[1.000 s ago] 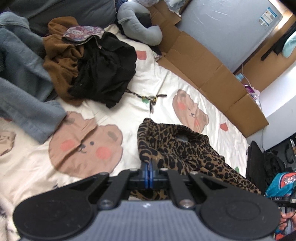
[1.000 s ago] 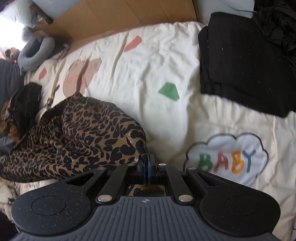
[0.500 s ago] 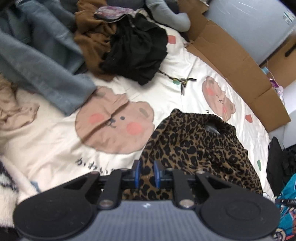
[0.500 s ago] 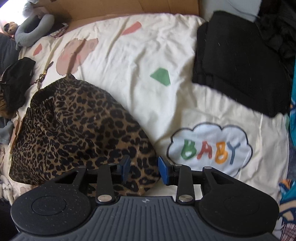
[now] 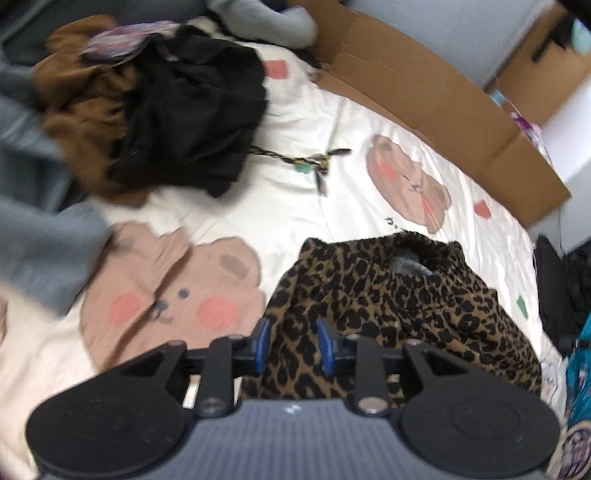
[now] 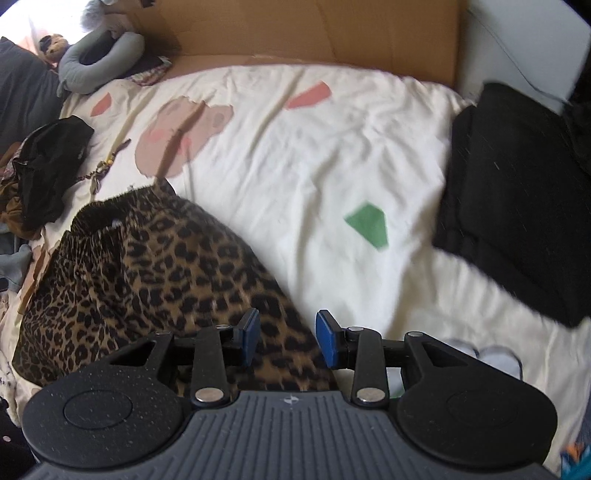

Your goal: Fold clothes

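A leopard-print garment (image 5: 388, 295) lies bunched on the cream bear-print bed sheet (image 5: 258, 199), its gathered waistband facing away from me. My left gripper (image 5: 291, 345) hovers over the garment's near left edge. Its jaws are opening; leopard cloth shows in the gap below them, and the blue pads do not press on it. In the right wrist view the same garment (image 6: 155, 266) fills the lower left. My right gripper (image 6: 286, 338) stands open over its near right corner, pads clear of the cloth.
A heap of unfolded clothes sits at the far left: a black piece (image 5: 192, 110), a brown one (image 5: 74, 110) and blue denim (image 5: 33, 229). A folded black garment (image 6: 517, 192) lies at the right. Cardboard (image 6: 295, 29) lines the bed's far side, with a grey neck pillow (image 6: 99, 62) nearby.
Both grippers were shut on the leopard garment's corners and have let go. The garment has dropped flatter onto the sheet. The left gripper has sunk closer to the bed.
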The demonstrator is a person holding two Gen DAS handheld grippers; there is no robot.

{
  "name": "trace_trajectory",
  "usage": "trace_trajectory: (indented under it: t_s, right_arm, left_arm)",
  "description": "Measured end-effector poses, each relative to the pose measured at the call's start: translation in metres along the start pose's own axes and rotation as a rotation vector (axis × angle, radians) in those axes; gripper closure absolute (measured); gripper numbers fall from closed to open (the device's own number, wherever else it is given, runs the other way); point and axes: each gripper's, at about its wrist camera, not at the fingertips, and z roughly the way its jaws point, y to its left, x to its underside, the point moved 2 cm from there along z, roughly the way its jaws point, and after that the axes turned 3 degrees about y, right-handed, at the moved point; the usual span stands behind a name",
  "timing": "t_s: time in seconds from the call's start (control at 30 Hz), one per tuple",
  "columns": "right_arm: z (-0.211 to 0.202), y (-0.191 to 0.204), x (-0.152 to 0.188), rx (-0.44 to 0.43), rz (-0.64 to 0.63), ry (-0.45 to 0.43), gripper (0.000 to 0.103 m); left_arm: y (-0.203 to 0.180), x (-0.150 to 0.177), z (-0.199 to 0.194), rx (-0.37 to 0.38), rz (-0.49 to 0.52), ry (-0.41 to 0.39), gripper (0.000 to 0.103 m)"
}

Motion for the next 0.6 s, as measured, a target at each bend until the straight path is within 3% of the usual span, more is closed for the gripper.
trace_trajectory:
  t_s: [0.23,0.33,0.5,0.6]
  right_arm:
    - [0.032,0.031,-0.039,-0.018,-0.158,-0.042,0.062]
    - [0.045,0.041,-0.053,-0.056,-0.188,-0.05,0.062]
    - [0.064,0.055,-0.067,-0.094,-0.227,-0.051,0.062]
    - [0.076,0.061,-0.075,-0.103,-0.247,-0.065,0.061]
  left_arm:
    - [-0.009,-0.026,0.031,0.033,0.074,0.002,0.066]
    - [-0.014,-0.032,0.04,0.033,0.105,0.008,0.065]
    - [-0.021,-0.037,0.052,0.046,0.145,0.013,0.053]
    - [-0.021,-0.037,0.064,0.04,0.156,0.036,0.052]
